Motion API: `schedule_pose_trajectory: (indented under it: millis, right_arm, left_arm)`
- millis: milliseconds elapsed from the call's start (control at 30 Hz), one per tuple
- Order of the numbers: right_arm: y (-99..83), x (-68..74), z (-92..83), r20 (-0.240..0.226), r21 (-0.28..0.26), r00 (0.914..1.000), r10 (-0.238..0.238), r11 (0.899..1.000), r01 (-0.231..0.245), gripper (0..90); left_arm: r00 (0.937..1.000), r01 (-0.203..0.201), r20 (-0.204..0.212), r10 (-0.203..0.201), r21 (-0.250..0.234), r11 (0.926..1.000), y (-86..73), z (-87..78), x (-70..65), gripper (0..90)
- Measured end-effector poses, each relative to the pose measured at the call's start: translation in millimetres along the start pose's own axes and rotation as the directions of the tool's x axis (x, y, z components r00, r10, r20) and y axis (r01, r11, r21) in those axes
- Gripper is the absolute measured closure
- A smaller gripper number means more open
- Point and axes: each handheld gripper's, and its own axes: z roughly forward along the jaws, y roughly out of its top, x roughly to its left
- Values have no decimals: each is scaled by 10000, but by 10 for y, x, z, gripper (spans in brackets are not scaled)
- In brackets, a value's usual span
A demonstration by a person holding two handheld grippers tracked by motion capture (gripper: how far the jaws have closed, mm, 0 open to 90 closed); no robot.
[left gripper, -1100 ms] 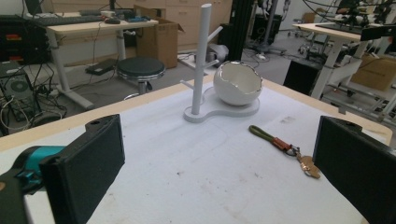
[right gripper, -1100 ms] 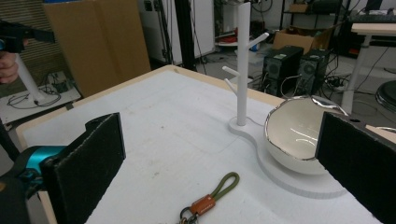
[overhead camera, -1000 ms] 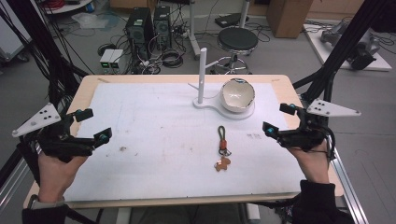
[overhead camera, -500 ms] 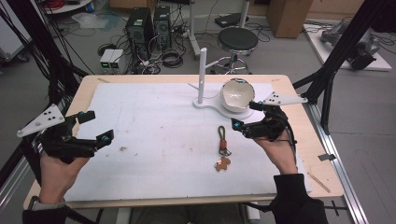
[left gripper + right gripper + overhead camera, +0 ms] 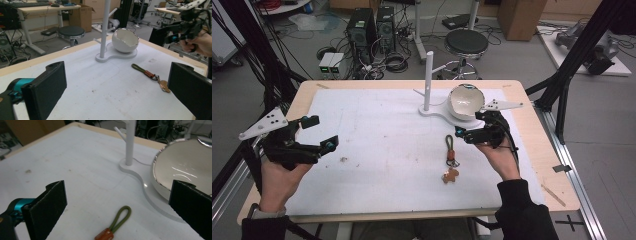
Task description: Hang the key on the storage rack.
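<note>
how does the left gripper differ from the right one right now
The left gripper sits at the table's left side, far from everything; the right gripper is beside the white bowl, just right of the keychain. The left one points across the mat toward the stand; the right one points left, at the keychain's green loop. Both are open and hold nothing.

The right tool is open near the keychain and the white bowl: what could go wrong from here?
1. The right tool hangs close beside the egg-shaped bowl; a careless move could knock it on its white stand.
2. The keychain lies flat, with a thin green loop; the wide jaws might scrape the mat or miss it.
</note>
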Motion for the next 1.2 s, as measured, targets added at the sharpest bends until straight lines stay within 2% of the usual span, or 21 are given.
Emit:
schedule_pose_trajectory:
  millis: [67, 133, 200, 233, 367, 500, 533, 667, 767, 800, 833, 1100, 1200]
  right_arm:
    - [-19, -26, 34, 131, 16, 9999, 42, 10000, -42, 6]
    - [-75, -90, 145, 470, 217, 9989, 44, 9997, -54, 5]
    - [-93, -109, 237, 740, 697, 9972, -62, 9976, 10, 5]
    - [-96, -115, 283, 697, 894, 9975, -112, 9960, 50, 6]
    - [-102, -103, 450, 973, 1104, 9939, -520, 9930, 411, 6]
    - [-126, -117, 577, 964, 1402, 9939, -529, 9894, 391, 6]
    - [-155, -145, 661, 898, 1713, 9950, -439, 9848, 280, 6]
    - [-187, -181, 734, 838, 1897, 9960, -313, 9817, 149, 6]
    - [-248, -220, 838, 791, 2365, 9966, -229, 9716, 35, 6]
    - [-248, -220, 838, 791, 2365, 9966, -229, 9716, 35, 6]
    - [-277, -242, 881, 831, 2598, 9963, -202, 9657, -21, 5]
    - [-324, -285, 963, 833, 2789, 9965, -71, 9602, -165, 6]
    - [-357, -287, 1024, 846, 3005, 9964, -67, 9536, -191, 6]
  left_arm:
    - [10000, -49, 30, 49, 42, 10000, 3, 8, 6, 27]
    - [10000, -34, 50, 34, 13, 10000, 7, 25, 12, 27]
    - [10000, -47, 48, 47, 22, 10000, 8, 33, 21, 28]
    - [10000, -61, 50, 60, 17, 10000, 8, 34, 25, 27]
    - [10000, -36, 69, 36, 6, 10000, 8, 40, 44, 27]
    - [9999, 4, 110, -4, 33, 10000, 11, 50, 66, 27]
    - [9999, -11, 136, 10, 46, 10000, 15, 52, 74, 27]
    - [9999, 0, 152, -1, 37, 10000, 15, 49, 78, 27]
    - [9999, 6, 118, -7, 89, 10000, 4, 36, 87, 27]
    - [9999, 35, 115, -36, 92, 10000, -4, 30, 90, 27]
    - [9999, 62, 84, -63, 114, 9999, -14, 21, 96, 27]
    - [9999, 116, -11, -115, 162, 9998, -52, -29, 111, 27]
    - [9999, 142, -21, -141, 154, 9998, -57, -41, 108, 27]
